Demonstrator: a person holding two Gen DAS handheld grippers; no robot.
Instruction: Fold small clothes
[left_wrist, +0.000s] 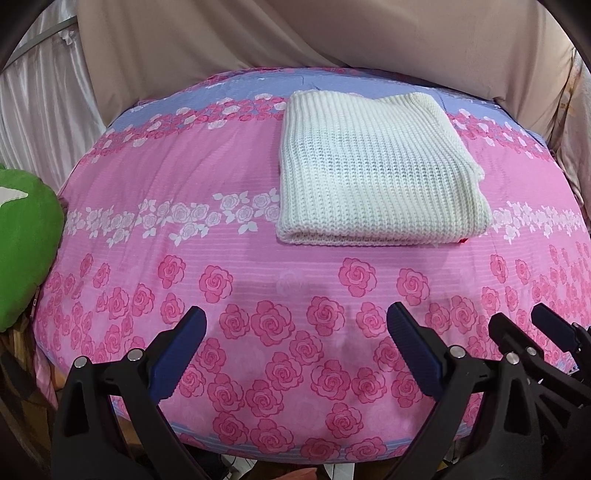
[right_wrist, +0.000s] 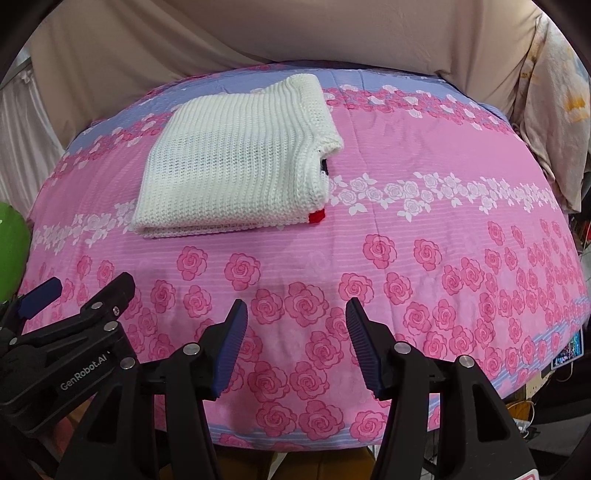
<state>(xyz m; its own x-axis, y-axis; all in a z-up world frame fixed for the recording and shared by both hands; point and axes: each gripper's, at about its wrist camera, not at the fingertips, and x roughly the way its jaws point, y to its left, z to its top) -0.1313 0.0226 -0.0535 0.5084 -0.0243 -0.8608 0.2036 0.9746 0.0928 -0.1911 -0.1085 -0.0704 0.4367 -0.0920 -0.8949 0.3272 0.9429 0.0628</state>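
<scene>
Two grippers, left gripper (left_wrist: 297, 321) and right gripper (right_wrist: 297, 317), side by side above the near edge of the pink rose-print bedcover (left_wrist: 258, 266), both spread wide, grasping nothing. Farther back, well apart from both: white knit sweater (left_wrist: 373, 166), folded into a flat rectangle on the cover. Green cushion (left_wrist: 26, 251) at far left.

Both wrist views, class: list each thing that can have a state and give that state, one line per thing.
White knitted sweater: folded into a flat rectangle, lying on the bedspread, untouched.
Left gripper: open, empty, hovering over the near edge.
Right gripper: open, empty, hovering beside the left one.
Rose-print bedspread: spread flat and smooth.
Green cushion: resting at the bed's left edge.
</scene>
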